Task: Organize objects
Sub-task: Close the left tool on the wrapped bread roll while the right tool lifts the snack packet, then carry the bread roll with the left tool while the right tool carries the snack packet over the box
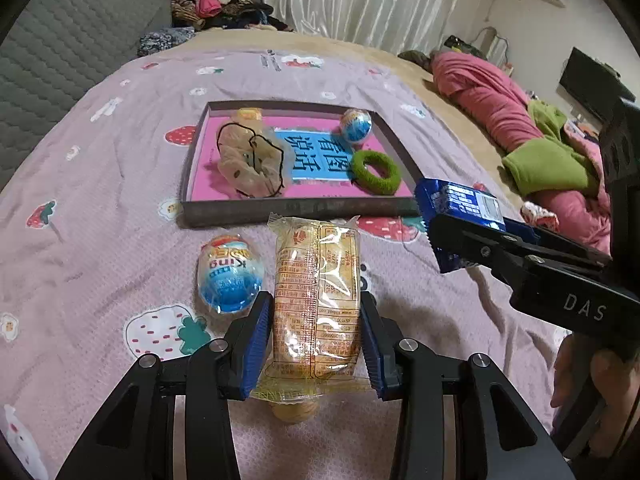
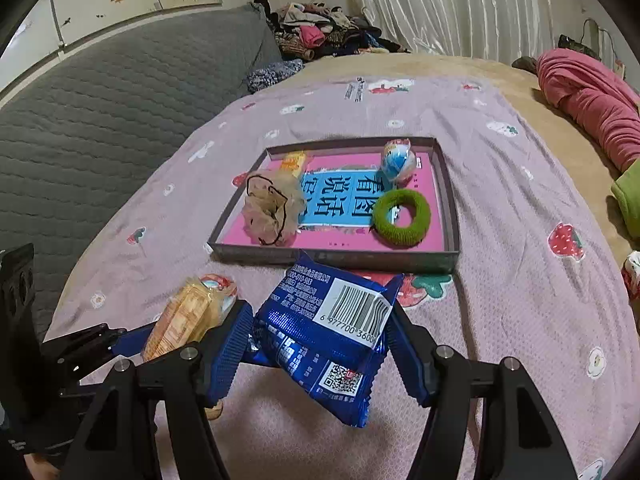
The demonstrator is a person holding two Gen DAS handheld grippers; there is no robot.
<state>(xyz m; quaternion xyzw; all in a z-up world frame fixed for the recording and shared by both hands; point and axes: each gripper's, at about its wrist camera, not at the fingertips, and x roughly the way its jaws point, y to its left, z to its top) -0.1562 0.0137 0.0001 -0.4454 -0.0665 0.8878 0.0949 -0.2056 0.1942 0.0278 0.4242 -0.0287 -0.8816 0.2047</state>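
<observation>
The yellow snack pack was clamped by the left hand-held gripper, its long axis pointing ahead toward the tray. The blue packet was grasped by the right hand-held gripper, the tray just beyond.

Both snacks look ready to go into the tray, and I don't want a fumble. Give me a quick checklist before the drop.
1. Left gripper clamped on the yellow cake packet: ok.
2. Right gripper clamped on the blue snack packet: ok.
3. Both packets clear of the bedspread: ok.
4. Free floor space in the tray: not ok, crowded by the green hair tie, beige scrunchie and egg toy.
5. Second egg toy on the bed out of the path: cannot tell.
</observation>
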